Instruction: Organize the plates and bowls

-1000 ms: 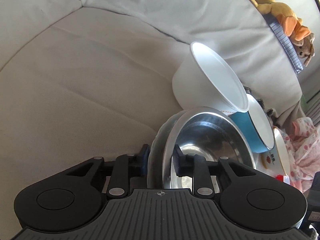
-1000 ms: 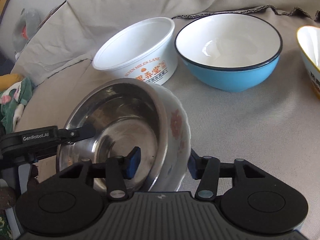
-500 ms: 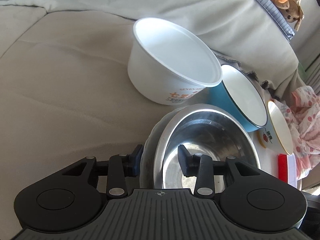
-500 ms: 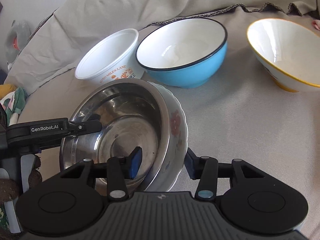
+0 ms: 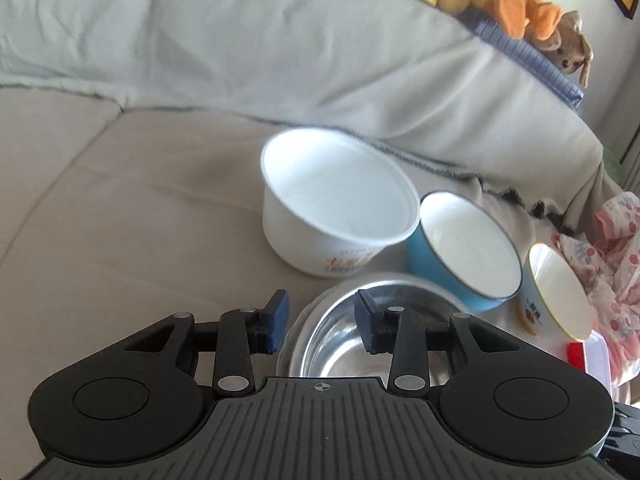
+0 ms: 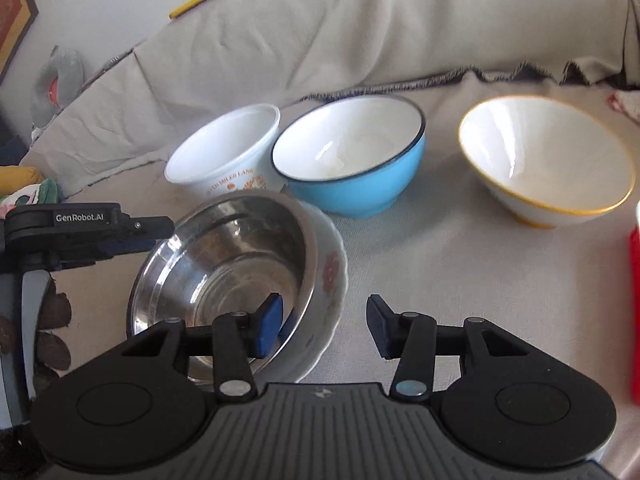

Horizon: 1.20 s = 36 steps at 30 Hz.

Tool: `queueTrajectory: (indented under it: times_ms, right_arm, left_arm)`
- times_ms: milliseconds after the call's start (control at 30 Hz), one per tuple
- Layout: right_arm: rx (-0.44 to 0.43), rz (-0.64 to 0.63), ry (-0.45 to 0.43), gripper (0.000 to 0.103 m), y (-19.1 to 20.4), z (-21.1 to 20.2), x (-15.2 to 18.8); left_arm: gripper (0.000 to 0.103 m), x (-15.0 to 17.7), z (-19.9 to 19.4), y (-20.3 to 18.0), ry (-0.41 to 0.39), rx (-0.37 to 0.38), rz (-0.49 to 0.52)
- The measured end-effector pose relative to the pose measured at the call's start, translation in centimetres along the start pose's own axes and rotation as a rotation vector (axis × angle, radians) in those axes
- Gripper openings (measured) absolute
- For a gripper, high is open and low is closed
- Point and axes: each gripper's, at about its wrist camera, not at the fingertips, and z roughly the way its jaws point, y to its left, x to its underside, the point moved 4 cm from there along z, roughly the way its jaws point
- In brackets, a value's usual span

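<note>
A steel bowl [image 6: 232, 264] sits nested inside a white floral bowl [image 6: 330, 276] on a beige cloth. My left gripper [image 5: 320, 324] is open, its jaws straddling the near rims of both bowls without pinching. My right gripper [image 6: 324, 322] is open too, one jaw inside the steel bowl, the other outside the floral bowl. The steel bowl also shows in the left wrist view [image 5: 344, 340]. Behind stand a white plastic bowl [image 6: 224, 152], a blue bowl [image 6: 352, 160] and a gold-rimmed white bowl [image 6: 548, 160].
The beige cloth [image 5: 120, 220] covers a couch seat and backrest. Plush toys [image 5: 520, 4] lie on the backrest at the right. A pink patterned cloth [image 5: 612, 248] and a red-and-white box [image 5: 588, 356] lie at the right edge.
Both grippers have opened and let go of the nested bowls, which now rest on the cloth. Both cameras have pulled back and up, so more bowls show.
</note>
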Motion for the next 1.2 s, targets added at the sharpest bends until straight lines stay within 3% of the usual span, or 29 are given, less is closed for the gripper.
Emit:
queueTrajectory:
  times_ms: [67, 167, 233, 300, 400, 467, 567, 700, 800, 1033, 1200]
  right_arm:
    - [0.011, -0.029, -0.063, 0.051, -1.1, -2.5, -0.4]
    - [0.063, -0.022, -0.132, 0.061, -4.1, -6.0, -0.9]
    - [0.111, 0.014, -0.145, 0.061, -6.8, -7.4, -0.9]
    - [0.241, 0.032, -0.183, 0.061, -10.0, -8.8, -0.5]
    - [0.445, 0.069, -0.229, 0.061, -15.2, -10.3, 0.5]
    - [0.494, 0.171, -0.224, 0.061, -19.0, -11.1, 1.4]
    - [0.461, 0.323, -0.197, 0.060, -23.5, -11.5, 3.2]
    - [0.322, 0.444, -0.136, 0.039, -26.5, -10.6, 5.4]
    - [0.247, 0.490, -0.132, 0.034, -27.6, -10.1, 6.0]
    - [0.289, 0.481, -0.188, 0.033, -29.4, -10.9, 5.1]
    - [0.362, 0.423, -0.256, 0.034, -29.4, -12.1, 3.2]
  left_arm:
    - [0.039, -0.8, -1.6, -1.8, -0.056, 0.026, -0.001]
    - [0.039, -0.8, -2.4, -5.9, -0.041, 0.186, -0.005]
    - [0.039, 0.4, -1.7, -9.7, 0.020, 0.304, -0.001]
    - [0.039, 2.7, -0.2, -14.0, 0.095, 0.380, 0.041]
    - [0.039, 5.8, 2.8, -19.8, 0.238, 0.453, 0.120]
    - [0.039, 8.4, 5.1, -23.0, 0.332, 0.492, 0.125]
    - [0.036, 11.4, 7.8, -26.3, 0.434, 0.511, 0.129]
    - [0.031, 13.4, 9.8, -29.4, 0.492, 0.510, 0.150]
    - [0.028, 13.8, 10.4, -31.1, 0.511, 0.519, 0.159]
    - [0.028, 13.3, 12.2, -33.8, 0.506, 0.550, 0.152]
    - [0.028, 11.9, 9.6, -30.9, 0.433, 0.521, 0.134]
